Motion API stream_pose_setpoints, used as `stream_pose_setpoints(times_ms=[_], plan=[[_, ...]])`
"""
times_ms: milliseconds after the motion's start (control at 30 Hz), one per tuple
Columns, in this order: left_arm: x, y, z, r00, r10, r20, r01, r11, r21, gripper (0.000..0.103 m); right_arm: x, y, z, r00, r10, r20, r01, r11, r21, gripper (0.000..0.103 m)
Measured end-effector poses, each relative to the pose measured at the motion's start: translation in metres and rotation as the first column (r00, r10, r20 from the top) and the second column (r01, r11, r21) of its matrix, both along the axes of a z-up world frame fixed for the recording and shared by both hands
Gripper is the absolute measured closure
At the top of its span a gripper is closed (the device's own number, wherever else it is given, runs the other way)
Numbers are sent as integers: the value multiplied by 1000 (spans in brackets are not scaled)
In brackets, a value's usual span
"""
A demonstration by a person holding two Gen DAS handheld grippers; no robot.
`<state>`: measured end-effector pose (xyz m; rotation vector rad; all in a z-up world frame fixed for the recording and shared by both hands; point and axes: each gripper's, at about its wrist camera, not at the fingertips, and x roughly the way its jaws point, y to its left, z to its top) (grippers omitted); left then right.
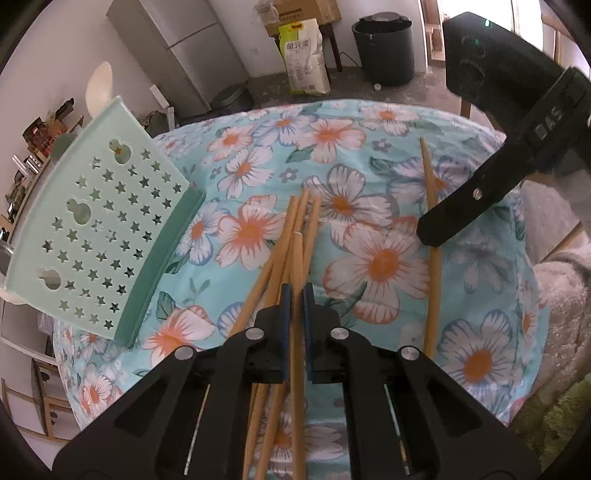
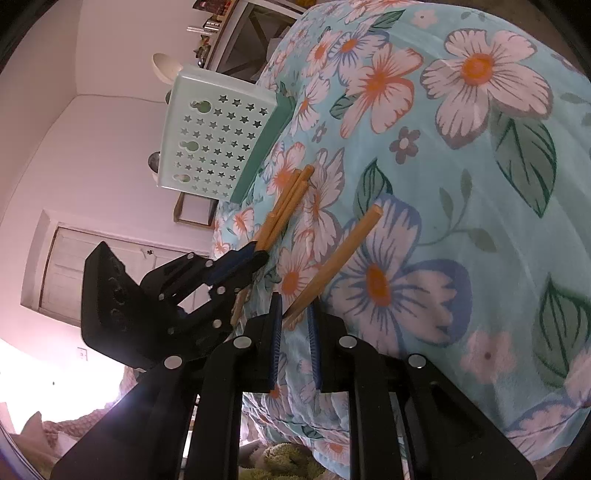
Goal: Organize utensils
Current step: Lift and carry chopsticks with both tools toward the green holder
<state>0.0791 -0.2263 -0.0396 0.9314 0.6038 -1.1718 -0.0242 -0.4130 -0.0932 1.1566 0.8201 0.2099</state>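
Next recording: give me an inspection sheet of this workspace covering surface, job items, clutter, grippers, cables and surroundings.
Surface: round table under a turquoise floral cloth.
Job's things: bundle of tan wooden chopsticks lying loosely crossed; one separate wooden chopstick apart to the side; mint-green plastic utensil rack with star-shaped holes at the table edge, a cream spoon standing behind it.
Clutter: nothing seen on the cloth.
Grippers: left gripper shut on one chopstick of the bundle; right gripper shut on the separate chopstick.
Cables: nothing seen.
Surroundings: grey fridge, black bin, rice sack, cardboard boxes.
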Motion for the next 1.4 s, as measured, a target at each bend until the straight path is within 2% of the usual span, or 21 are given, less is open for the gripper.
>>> stream_pose_setpoints(times_ms=[133, 300, 433, 567, 800, 900, 1167, 1400], plan=[[2, 5, 14, 1000, 26, -8, -26, 999, -44, 97, -1, 0, 1, 1000, -7, 4, 7, 1000, -5, 89], [11, 19, 40, 993, 108, -47, -114, 985, -131, 97, 0, -1, 4, 999, -28, 20, 28, 1000, -8, 90], [25, 35, 65, 974, 199, -112, -220, 948, -232, 97, 4, -2, 9, 998, -43, 42, 44, 999, -15, 91], [35, 54, 91, 947, 266, -179, -312, 894, -322, 97, 10, -2, 24, 995, -54, 88, 58, 997, -43, 92], [43, 83, 130, 914, 312, -260, -401, 797, -451, 97, 25, 8, 66, 982, -31, 189, 63, 983, -170, 95], [46, 91, 139, 905, 320, -281, -422, 765, -487, 97, 33, 16, 84, 974, -10, 225, 63, 972, -227, 96], [49, 113, 162, 881, 335, -334, -471, 688, -553, 97, 39, 25, 116, 955, 25, 296, 71, 948, -309, 96], [48, 126, 174, 872, 333, -358, -488, 642, -592, 97, 35, 29, 133, 939, 40, 343, 78, 943, -324, 96]])
